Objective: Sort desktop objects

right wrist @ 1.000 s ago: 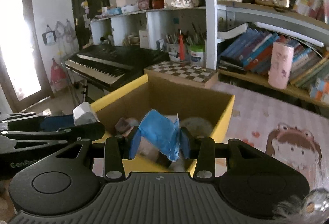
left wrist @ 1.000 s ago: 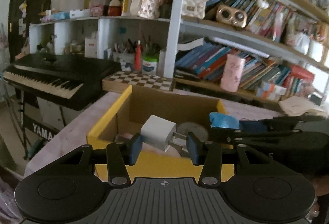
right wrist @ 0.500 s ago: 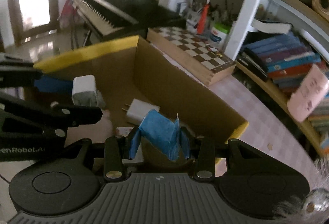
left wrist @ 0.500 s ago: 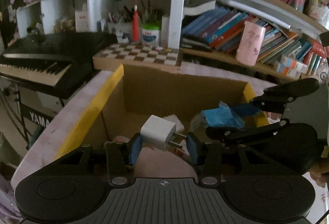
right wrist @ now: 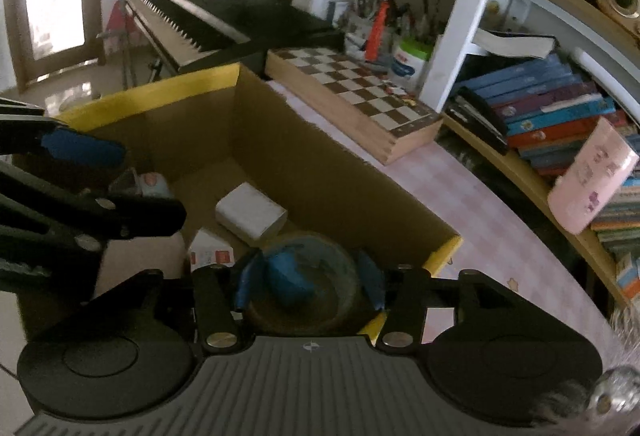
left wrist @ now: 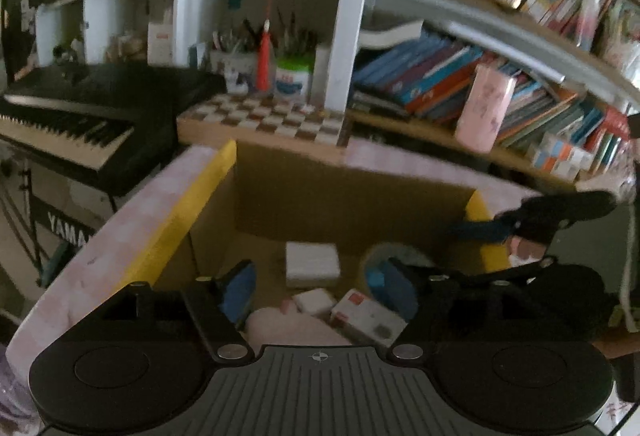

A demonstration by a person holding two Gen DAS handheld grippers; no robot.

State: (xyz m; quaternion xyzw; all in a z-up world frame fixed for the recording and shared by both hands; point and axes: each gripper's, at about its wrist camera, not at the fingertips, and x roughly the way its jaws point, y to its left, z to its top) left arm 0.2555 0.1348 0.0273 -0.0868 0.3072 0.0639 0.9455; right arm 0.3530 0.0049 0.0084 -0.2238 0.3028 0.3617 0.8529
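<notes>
Both grippers over the yellow-rimmed cardboard box [left wrist: 188, 196], pointing down into it. Left gripper [left wrist: 316, 286] with jaws opening, blue pads well apart and nothing between them. White charger block [left wrist: 312, 264] down on the box floor just past the pads, touching neither. Smaller white bit and a red-and-white packet [left wrist: 366, 310] lying close by, next to something pale pink at the near edge.

Right gripper [right wrist: 310, 286] jaws opening too, pads clear of the crumpled blue piece [right wrist: 290, 280], which sits inside a round grey roll [right wrist: 316, 296] in the box's near corner. Same charger block [right wrist: 252, 212] visible from this side, flat on the cardboard. Chessboard [right wrist: 352, 104] on the pink table [right wrist: 460, 196] just behind the box, keyboard further back. Bit blurry overall.
</notes>
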